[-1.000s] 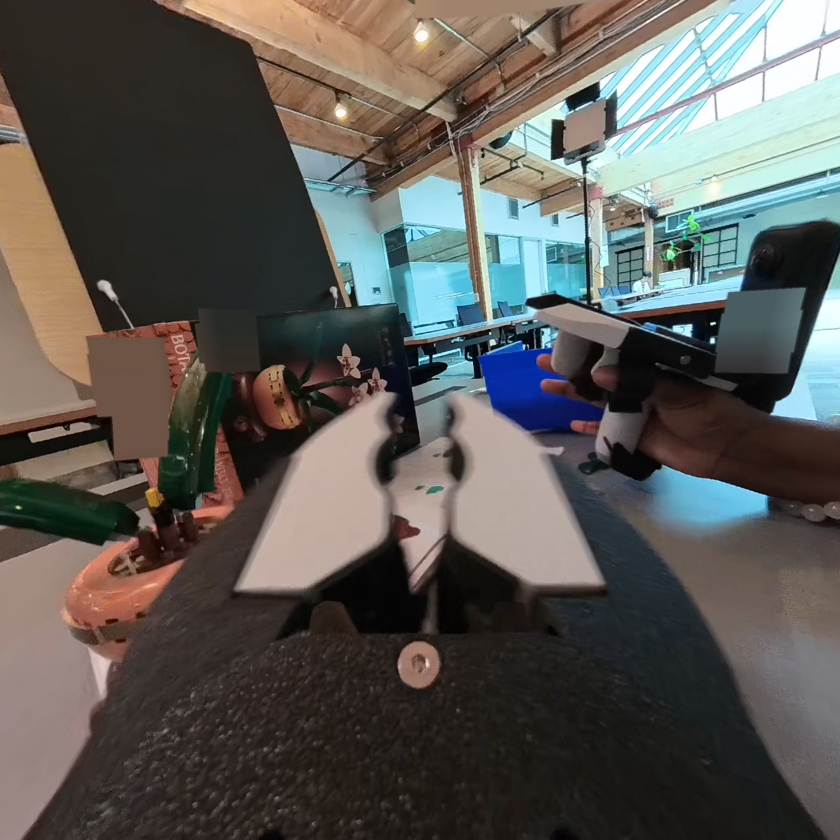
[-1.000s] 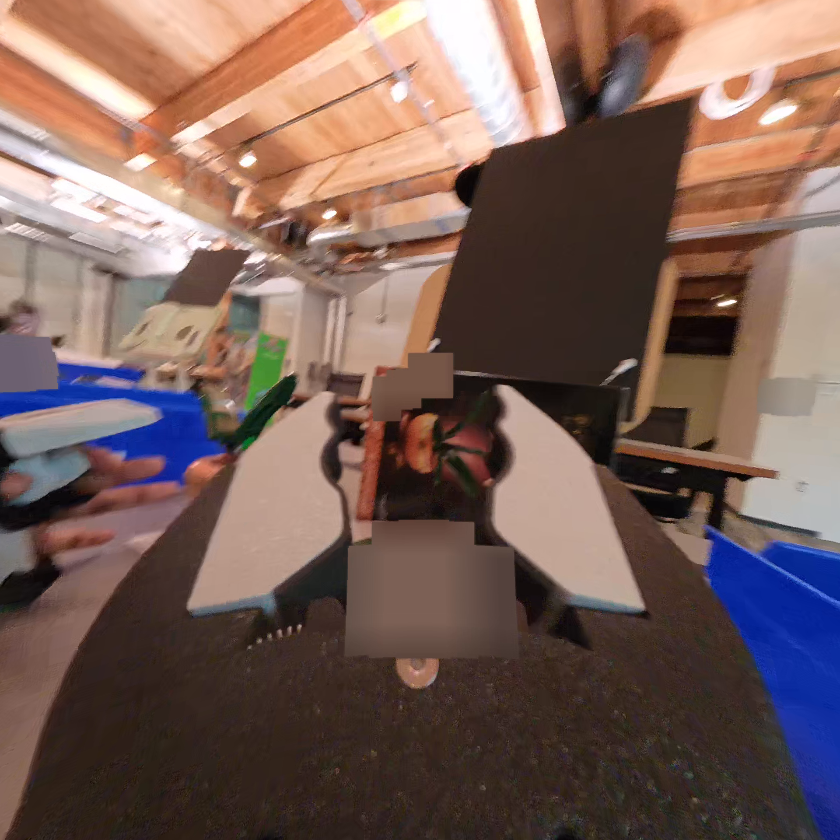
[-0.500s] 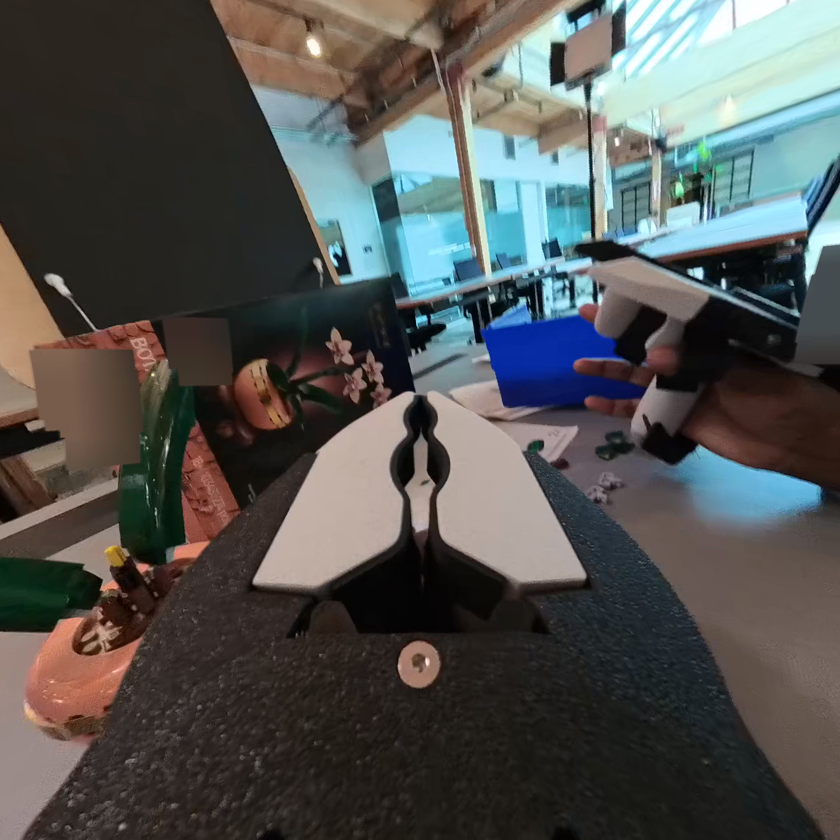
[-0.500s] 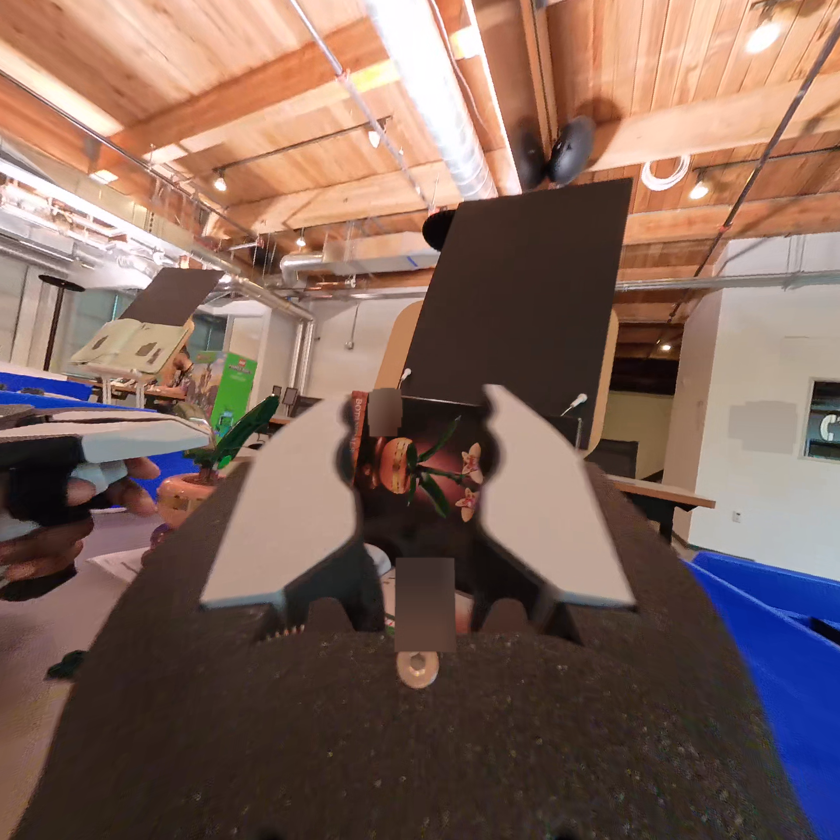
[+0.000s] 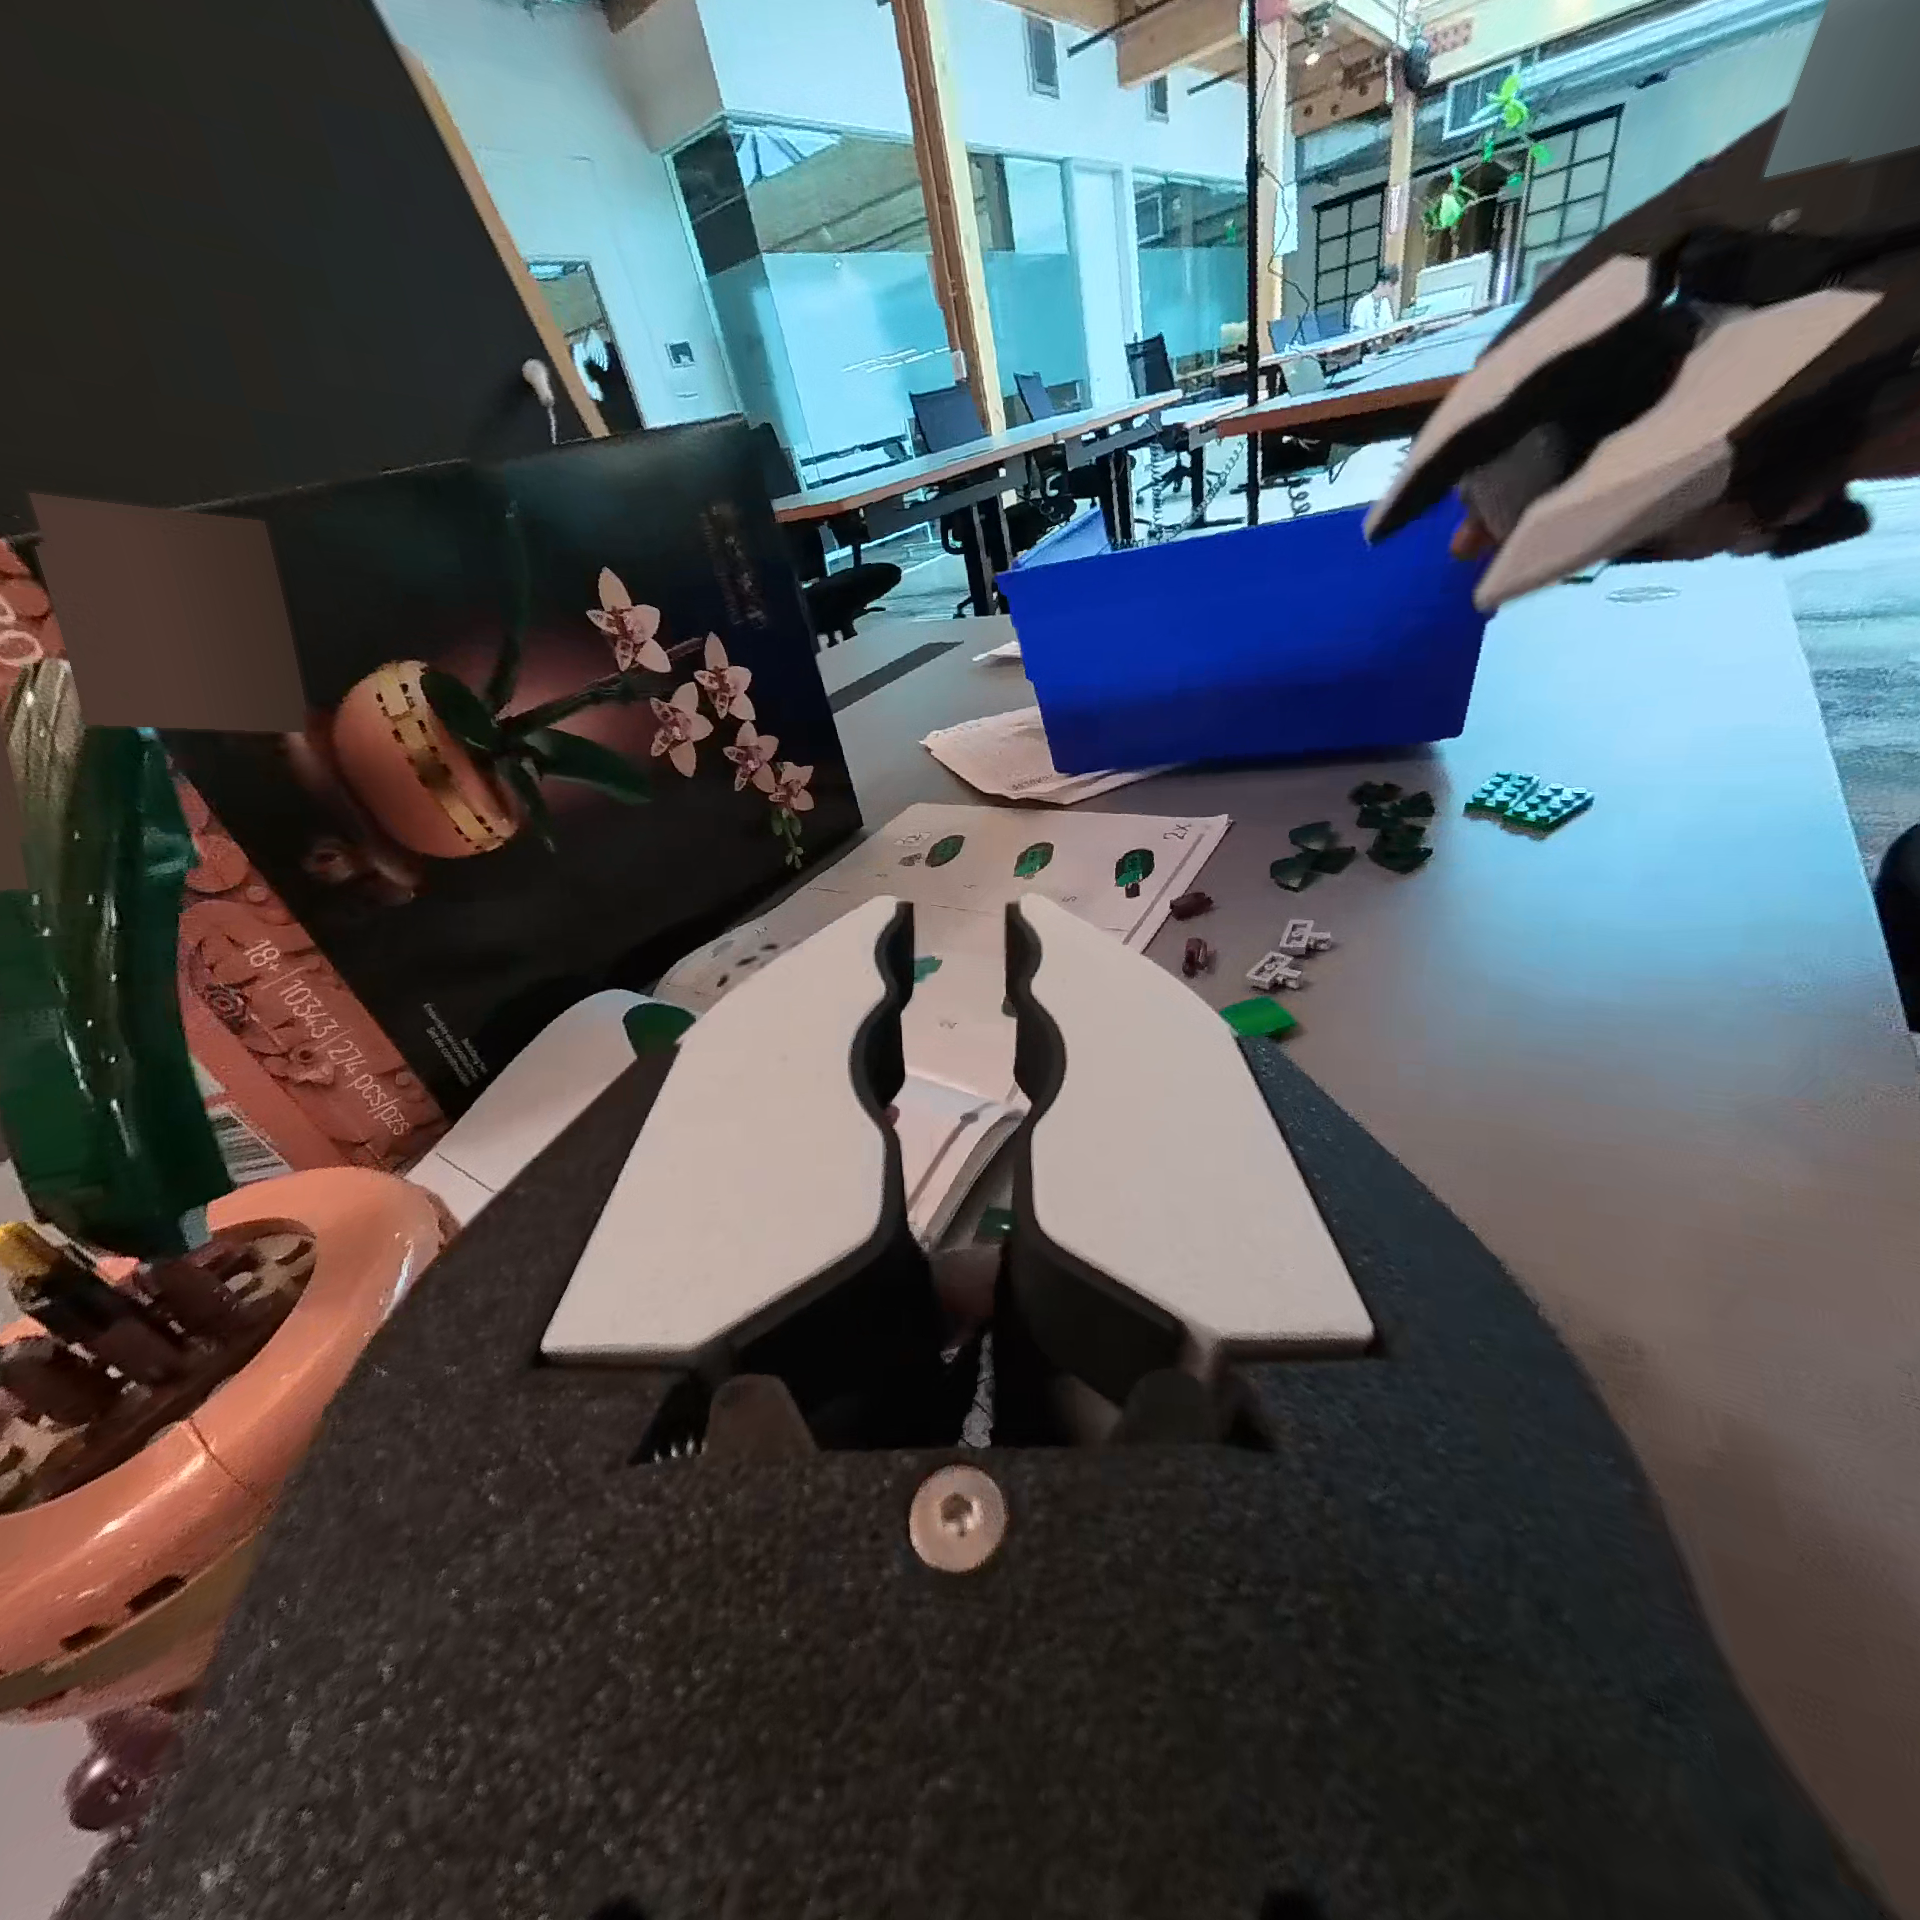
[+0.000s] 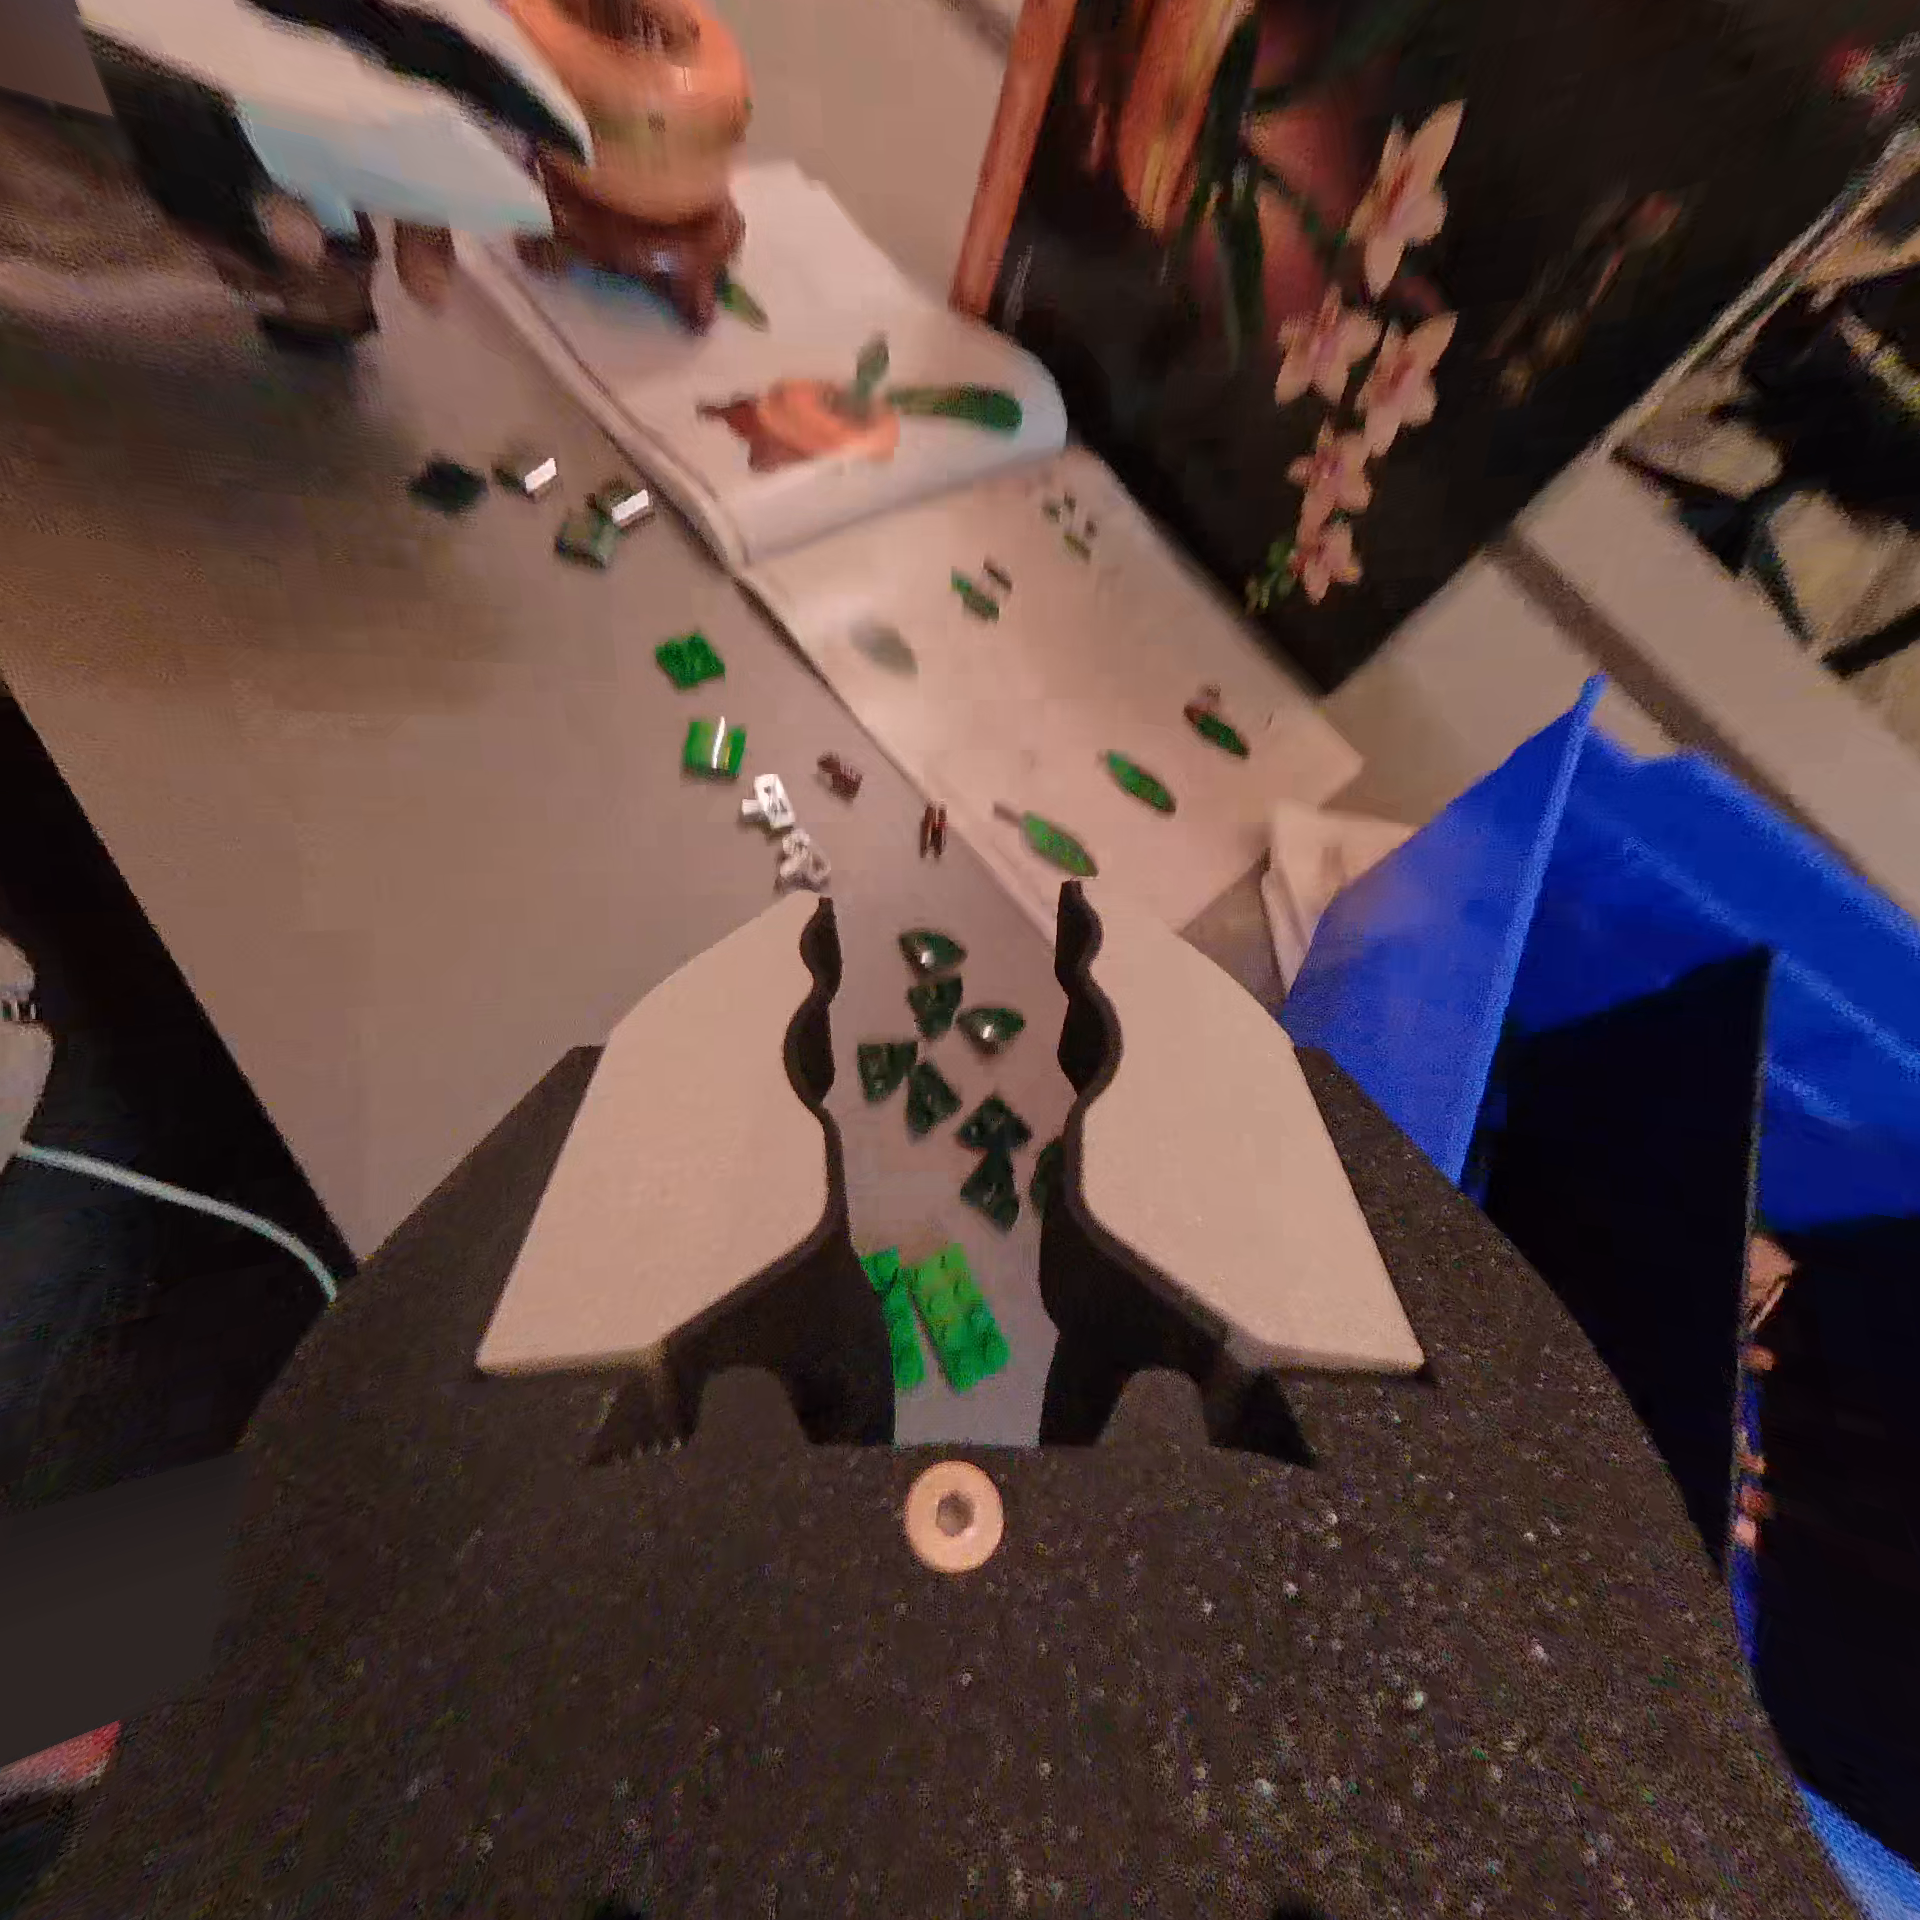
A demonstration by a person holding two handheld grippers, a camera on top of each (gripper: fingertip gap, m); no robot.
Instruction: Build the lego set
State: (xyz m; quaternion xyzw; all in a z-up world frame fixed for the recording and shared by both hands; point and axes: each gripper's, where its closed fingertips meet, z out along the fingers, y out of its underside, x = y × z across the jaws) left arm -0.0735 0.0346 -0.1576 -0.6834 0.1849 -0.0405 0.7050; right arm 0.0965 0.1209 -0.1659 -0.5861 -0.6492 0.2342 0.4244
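Observation:
A salmon lego pot [image 5: 156,1403] with dark brown filling and tall green leaves [image 5: 94,987] stands at the left of the grey table. My left gripper [image 5: 956,920] is slightly open and empty, over the open instruction booklet [image 5: 1039,862]. My right gripper [image 6: 945,904] is open and empty, above a cluster of dark green pieces [image 6: 945,1060] and two bright green plates [image 6: 951,1314]. The right gripper also shows in the left wrist view [image 5: 1455,551], in front of the blue bin. The left gripper [image 6: 416,156] shows blurred by the pot [image 6: 644,135] in the right wrist view.
The set's dark box [image 5: 499,748] stands behind the booklet. A blue bin [image 5: 1247,644] sits at the back right, close to my right gripper [image 6: 1558,987]. Small grey pieces [image 5: 1288,951], brown pieces [image 5: 1195,925] and green tiles [image 6: 707,707] lie along the booklet's edge. My right fingertips sit around 20 centimeters from my left ones. The salmon lego pot [image 5: 156,1403] is about 12 centimeters from my left fingertips.
My left gripper shut half a second ago and has opened a little since. My right gripper has tipped down from facing the box to over the loose green pieces.

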